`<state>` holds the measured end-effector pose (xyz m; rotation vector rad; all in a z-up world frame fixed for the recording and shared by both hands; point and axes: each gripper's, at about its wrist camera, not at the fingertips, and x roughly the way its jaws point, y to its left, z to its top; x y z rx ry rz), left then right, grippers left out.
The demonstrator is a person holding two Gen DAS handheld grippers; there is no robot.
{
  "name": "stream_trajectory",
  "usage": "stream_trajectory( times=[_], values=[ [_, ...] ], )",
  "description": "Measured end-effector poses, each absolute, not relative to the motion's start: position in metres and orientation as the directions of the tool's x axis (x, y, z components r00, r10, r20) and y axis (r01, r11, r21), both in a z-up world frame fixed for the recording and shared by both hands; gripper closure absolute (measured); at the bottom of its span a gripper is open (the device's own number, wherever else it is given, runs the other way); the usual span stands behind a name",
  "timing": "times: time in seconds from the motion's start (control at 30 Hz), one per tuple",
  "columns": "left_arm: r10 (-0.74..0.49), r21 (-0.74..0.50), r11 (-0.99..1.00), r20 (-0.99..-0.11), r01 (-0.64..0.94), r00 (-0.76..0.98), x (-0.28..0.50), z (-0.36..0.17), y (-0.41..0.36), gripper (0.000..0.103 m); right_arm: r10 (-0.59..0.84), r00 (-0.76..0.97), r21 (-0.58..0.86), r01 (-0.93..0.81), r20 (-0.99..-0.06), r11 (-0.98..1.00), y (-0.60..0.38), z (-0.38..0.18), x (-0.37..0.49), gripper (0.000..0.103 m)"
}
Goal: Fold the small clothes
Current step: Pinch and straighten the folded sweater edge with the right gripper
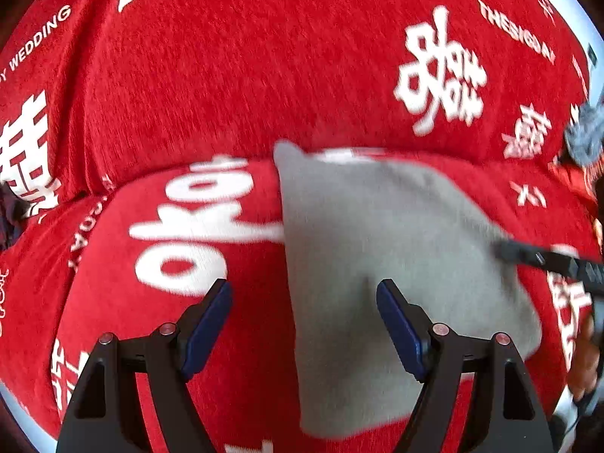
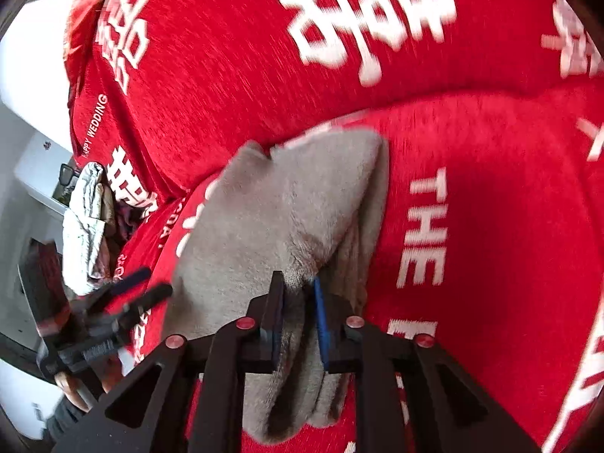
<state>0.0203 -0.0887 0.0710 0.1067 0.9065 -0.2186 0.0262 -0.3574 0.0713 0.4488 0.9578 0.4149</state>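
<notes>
A small grey cloth (image 1: pixel 381 264) lies on a red cover with white lettering (image 1: pixel 241 75). My left gripper (image 1: pixel 304 290) is open and empty, hovering over the cloth's left edge. My right gripper (image 2: pixel 298 288) is shut on a pinched fold of the grey cloth (image 2: pixel 287 219), lifting part of it over the rest. The right gripper's finger shows as a dark bar at the cloth's right edge in the left wrist view (image 1: pixel 543 260). The left gripper also shows in the right wrist view (image 2: pixel 139 287), open, left of the cloth.
The red cover (image 2: pixel 472 173) has a raised back cushion behind the seat. A pale crumpled garment (image 2: pixel 87 222) lies at the left edge. A blue-grey fabric item (image 1: pixel 585 136) sits at the far right. White furniture (image 2: pixel 34 158) stands beyond the left edge.
</notes>
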Motion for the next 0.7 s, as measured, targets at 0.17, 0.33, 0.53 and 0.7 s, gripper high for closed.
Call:
stream_trajectory(
  times=[0.17, 0.33, 0.53, 0.7],
  values=[
    [-0.127, -0.021, 0.979, -0.838, 0.201, 0.53, 0.072, 0.057, -0.101, 0.023, 0.57, 0.539, 0.553, -0.215, -0.62, 0.805, -0.336, 0.09, 0.036, 0.029],
    [-0.019, 0.066, 0.985, -0.873, 0.157, 0.488, 0.1, 0.025, -0.11, 0.007, 0.551, 0.449, 0.556, -0.136, -0.703, 0.82, -0.325, 0.05, 0.078, 0.036],
    [-0.031, 0.067, 0.983, -0.854, 0.169, 0.519, 0.092, 0.03, -0.102, 0.0, 0.522, 0.455, 0.569, -0.039, -0.722, 0.822, -0.351, 0.037, 0.076, 0.072],
    [-0.115, 0.034, 0.97, -0.809, 0.24, 0.577, 0.037, 0.053, -0.092, 0.0, 0.506, 0.515, 0.457, -0.23, -0.692, 0.859, -0.329, 0.087, 0.006, 0.061]
  ],
)
